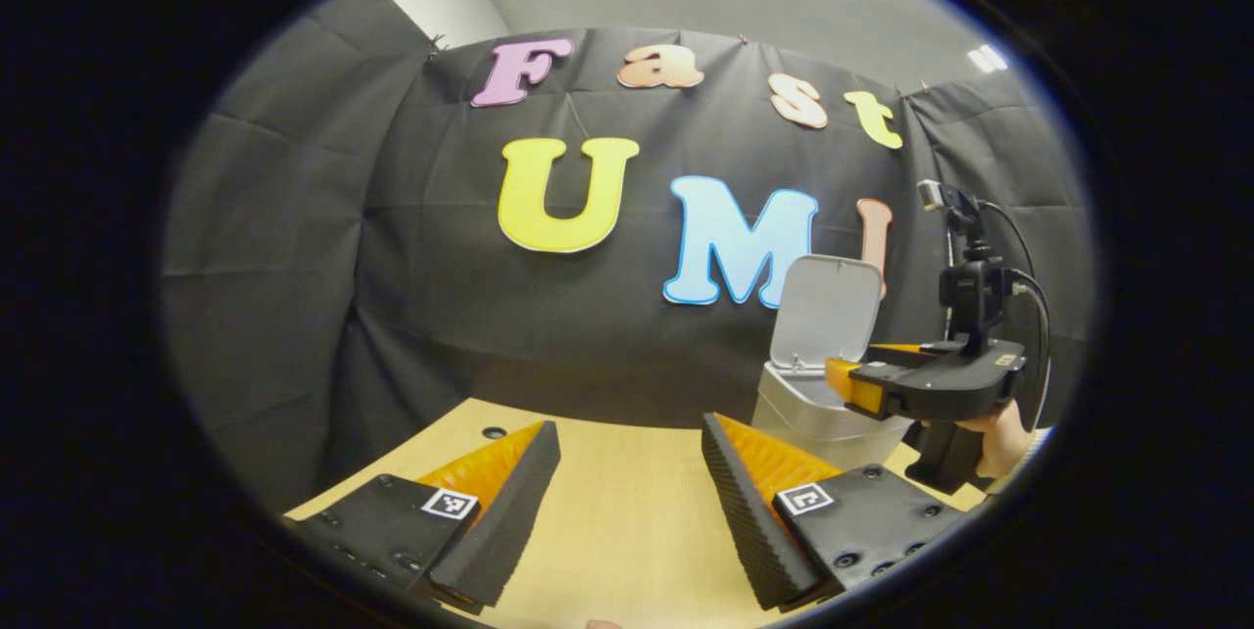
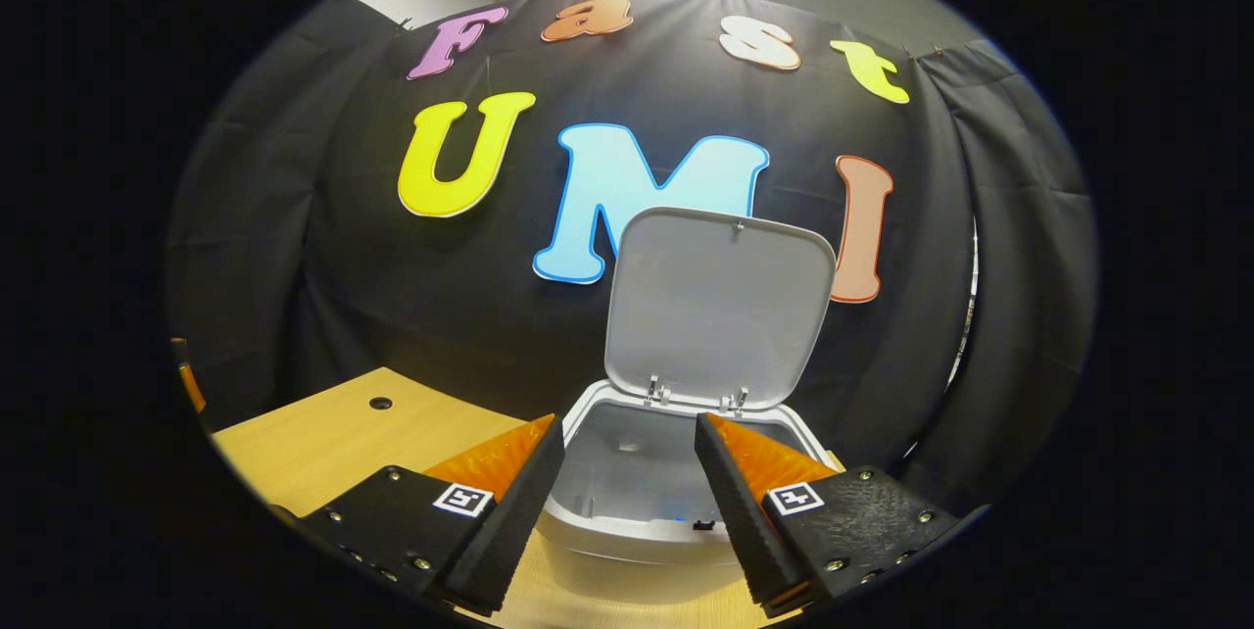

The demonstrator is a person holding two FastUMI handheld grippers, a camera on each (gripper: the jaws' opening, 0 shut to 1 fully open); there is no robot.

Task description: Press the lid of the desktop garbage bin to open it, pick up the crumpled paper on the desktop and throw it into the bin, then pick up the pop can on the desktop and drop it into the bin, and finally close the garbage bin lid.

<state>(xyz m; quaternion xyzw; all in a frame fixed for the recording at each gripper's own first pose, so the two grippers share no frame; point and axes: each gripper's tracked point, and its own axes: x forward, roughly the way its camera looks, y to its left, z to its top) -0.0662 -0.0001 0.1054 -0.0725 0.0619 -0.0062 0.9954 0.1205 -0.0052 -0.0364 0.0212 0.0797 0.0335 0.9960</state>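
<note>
The grey desktop bin (image 2: pixel 637 531) stands straight ahead in the right gripper view, its lid (image 2: pixel 720 306) swung upright against the black wall. My right gripper (image 2: pixel 627 423) is open over the bin's front rim, with nothing between its fingers. The bin's inside looks pale and mostly bare; I cannot tell what lies at the bottom. In the left gripper view the bin (image 1: pixel 798 409) sits at the right with its lid (image 1: pixel 828 311) up, and the right gripper (image 1: pixel 847 369) reaches over its mouth, held by a hand (image 1: pixel 999 438). My left gripper (image 1: pixel 629 425) hangs open above the wooden desktop (image 1: pixel 627 521), holding nothing.
A small round cable hole (image 1: pixel 495 432) is set in the desktop near its back edge, also seen as the hole (image 2: pixel 380 403) left of the bin. The black cloth wall stands close behind the bin. Bare wood (image 2: pixel 323 443) stretches to the bin's left.
</note>
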